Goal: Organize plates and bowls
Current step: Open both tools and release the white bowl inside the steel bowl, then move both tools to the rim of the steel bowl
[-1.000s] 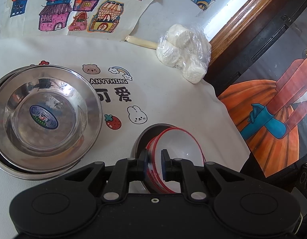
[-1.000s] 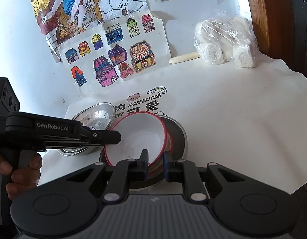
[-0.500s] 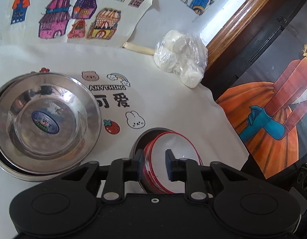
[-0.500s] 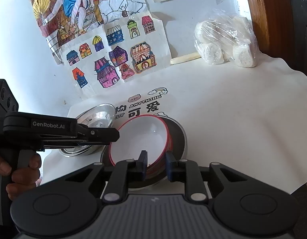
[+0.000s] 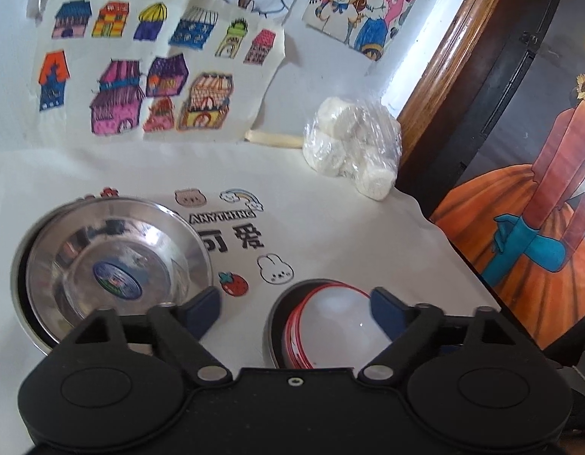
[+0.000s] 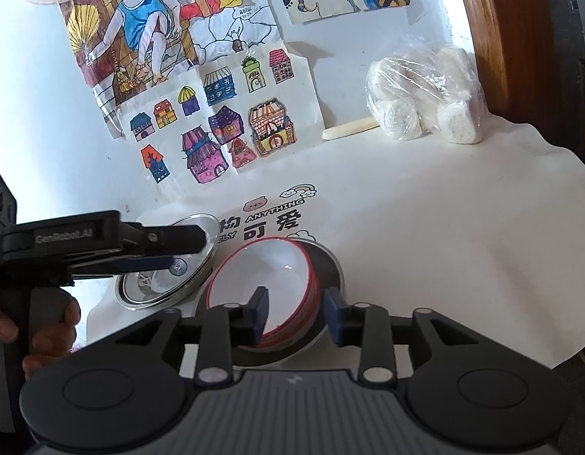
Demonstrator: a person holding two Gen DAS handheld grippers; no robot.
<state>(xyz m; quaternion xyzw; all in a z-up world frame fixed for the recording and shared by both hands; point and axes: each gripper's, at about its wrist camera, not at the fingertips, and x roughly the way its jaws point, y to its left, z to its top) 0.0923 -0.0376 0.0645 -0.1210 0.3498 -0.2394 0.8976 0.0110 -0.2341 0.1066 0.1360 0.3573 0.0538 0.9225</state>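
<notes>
A table covered by a white cloth [image 6: 425,227] printed with cartoon stickers fills the frame's middle. Directly on it: stacked shiny steel dishes [image 5: 110,269] lower left, a steel plate [image 6: 332,265] bearing red-rimmed white bowls [image 6: 262,276] lower centre, a clear bag of white rolls [image 5: 353,151] upper right, with a cream stick [image 5: 273,138] beside it.

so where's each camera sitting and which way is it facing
Left wrist: sits on the left tool, looking forward and down at the red-rimmed white bowl inside a metal dish; only its own opening jaws show.
Right wrist: sits on the right tool, jaws opening around that bowl's near rim; the left tool and the person's hand show.
Shared: the bowl, the shiny steel plates.
</notes>
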